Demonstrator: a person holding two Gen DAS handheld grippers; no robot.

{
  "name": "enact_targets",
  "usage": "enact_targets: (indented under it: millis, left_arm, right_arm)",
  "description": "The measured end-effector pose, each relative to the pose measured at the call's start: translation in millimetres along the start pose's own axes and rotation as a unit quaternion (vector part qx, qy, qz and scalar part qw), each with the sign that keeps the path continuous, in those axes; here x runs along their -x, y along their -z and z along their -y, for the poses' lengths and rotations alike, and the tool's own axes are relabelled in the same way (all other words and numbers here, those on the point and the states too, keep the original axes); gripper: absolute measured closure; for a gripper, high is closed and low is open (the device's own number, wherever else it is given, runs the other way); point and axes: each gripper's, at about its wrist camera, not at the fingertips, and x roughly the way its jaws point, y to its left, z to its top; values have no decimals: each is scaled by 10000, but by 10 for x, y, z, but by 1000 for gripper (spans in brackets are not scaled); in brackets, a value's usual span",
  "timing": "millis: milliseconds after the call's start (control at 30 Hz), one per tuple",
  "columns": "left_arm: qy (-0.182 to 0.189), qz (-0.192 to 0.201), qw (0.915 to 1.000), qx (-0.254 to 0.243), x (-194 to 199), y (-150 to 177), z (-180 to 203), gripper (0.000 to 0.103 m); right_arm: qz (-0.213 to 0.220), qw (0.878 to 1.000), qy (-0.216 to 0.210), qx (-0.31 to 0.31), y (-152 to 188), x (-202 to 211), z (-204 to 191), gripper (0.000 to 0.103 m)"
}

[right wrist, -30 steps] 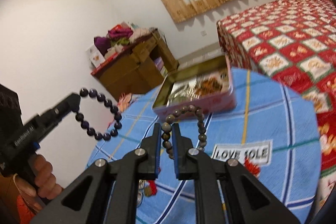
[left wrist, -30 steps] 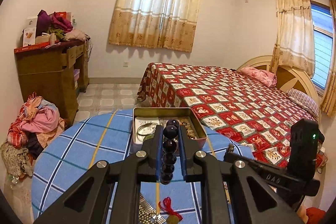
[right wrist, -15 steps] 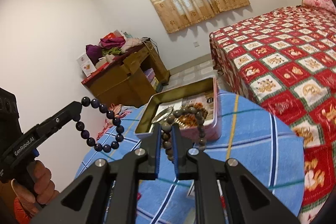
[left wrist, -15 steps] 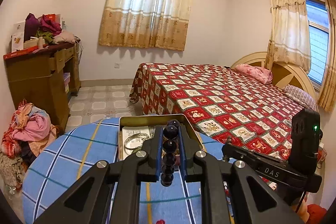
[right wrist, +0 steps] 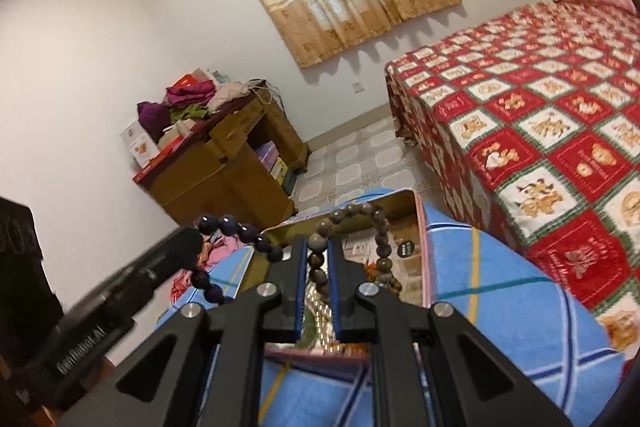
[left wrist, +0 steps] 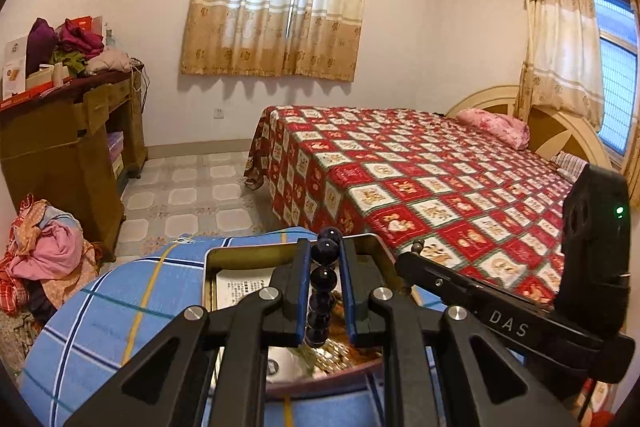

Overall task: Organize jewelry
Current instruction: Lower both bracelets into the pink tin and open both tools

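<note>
My left gripper (left wrist: 325, 255) is shut on a dark purple bead bracelet (left wrist: 323, 279), held over the open tin box (left wrist: 224, 255). In the right wrist view the same bracelet (right wrist: 240, 231) hangs from the left gripper (right wrist: 188, 243). My right gripper (right wrist: 318, 251) is shut on a brown wooden bead bracelet (right wrist: 380, 227), also over the tin box (right wrist: 422, 227). The tin holds a paper card, a silver bangle and other jewelry. The right gripper shows at the right of the left wrist view (left wrist: 416, 259).
The tin sits on a round table with a blue plaid cloth (left wrist: 120, 299). A bed with a red patterned cover (left wrist: 420, 171) is behind. A wooden desk with clutter (left wrist: 68, 131) stands at the left, with a clothes pile (left wrist: 48, 255) on the floor.
Both grippers have moved forward with their bracelets and now hang over the tin box. Both stay shut on the beads.
</note>
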Motion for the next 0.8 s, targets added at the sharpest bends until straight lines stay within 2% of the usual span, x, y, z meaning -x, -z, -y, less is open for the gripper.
enact_targets:
  millis: [133,433,700,800]
  left_arm:
    - [-27,-154,9999,-45,-178,49,-60,89]
    - [-409,-601,9973,50,-494,175,-164,89]
    - [-662,-808,9945,-8,-638,212,-250,89]
    - [-773,-873,9932,-52,-666,217,-272,89]
  right_arm:
    - [-10,9996,272,-46,1,-130,9,90]
    - [-202,9966,727,316,88,-345,-20,90]
    - [-349,9941,927,450,152,-463,0,90]
    - [-295,9948,897,387,150,-446,26,87]
